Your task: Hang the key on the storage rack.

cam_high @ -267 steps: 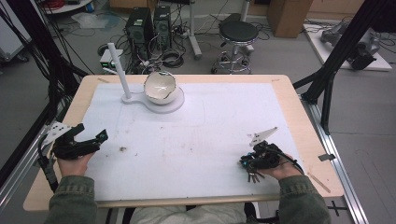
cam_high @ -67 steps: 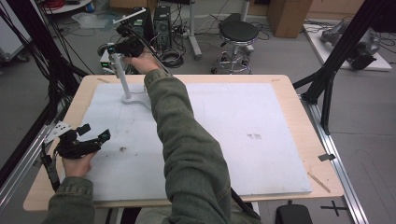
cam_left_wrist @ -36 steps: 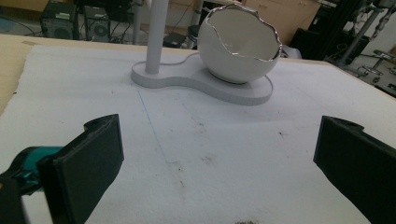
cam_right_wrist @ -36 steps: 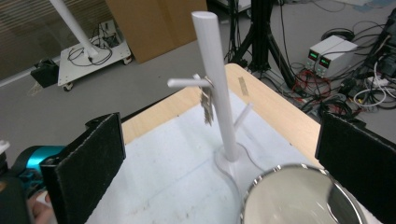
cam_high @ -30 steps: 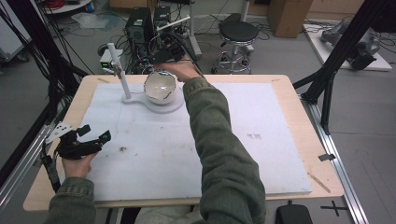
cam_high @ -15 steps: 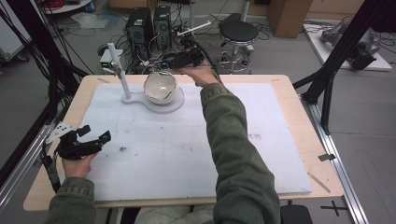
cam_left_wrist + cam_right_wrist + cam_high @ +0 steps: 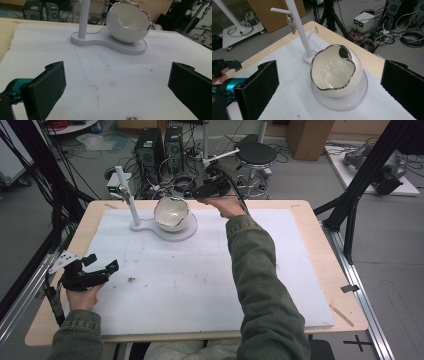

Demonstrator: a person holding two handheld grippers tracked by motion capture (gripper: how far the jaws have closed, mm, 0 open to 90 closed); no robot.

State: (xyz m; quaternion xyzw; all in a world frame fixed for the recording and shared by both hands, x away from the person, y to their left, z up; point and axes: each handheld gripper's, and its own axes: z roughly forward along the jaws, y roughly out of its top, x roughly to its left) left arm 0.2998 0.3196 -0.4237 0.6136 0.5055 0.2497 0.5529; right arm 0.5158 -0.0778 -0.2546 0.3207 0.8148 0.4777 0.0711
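A white egg-shaped bowl with a jagged silver rim (image 7: pixel 171 214) sits on a white stand base (image 7: pixel 172 232) at the back of the table. The stand's pole (image 7: pixel 125 190) rises to its left. In the right gripper view a small bunch of keys (image 7: pixel 291 25) hangs from the pole's peg (image 7: pixel 278 10), above the bowl (image 7: pixel 334 75). My right gripper (image 7: pixel 196 195) hovers open just right of the bowl, over the table's back edge, with nothing between its jaws. My left gripper (image 7: pixel 102 262) rests open and empty near the front left, facing the bowl (image 7: pixel 128 23).
A white mat (image 7: pixel 210 280) covers most of the wooden table (image 7: pixel 322 240), with a dark crumb spot (image 7: pixel 131 280) near the left gripper. Behind the table stand computer towers (image 7: pixel 160 145), cables and a stool (image 7: pixel 255 155). Black frame posts (image 7: pixel 360 180) flank the table.
The right arm carried the keys from the front right to the pole, then swung right past the bowl with open jaws. The left gripper has stayed put.
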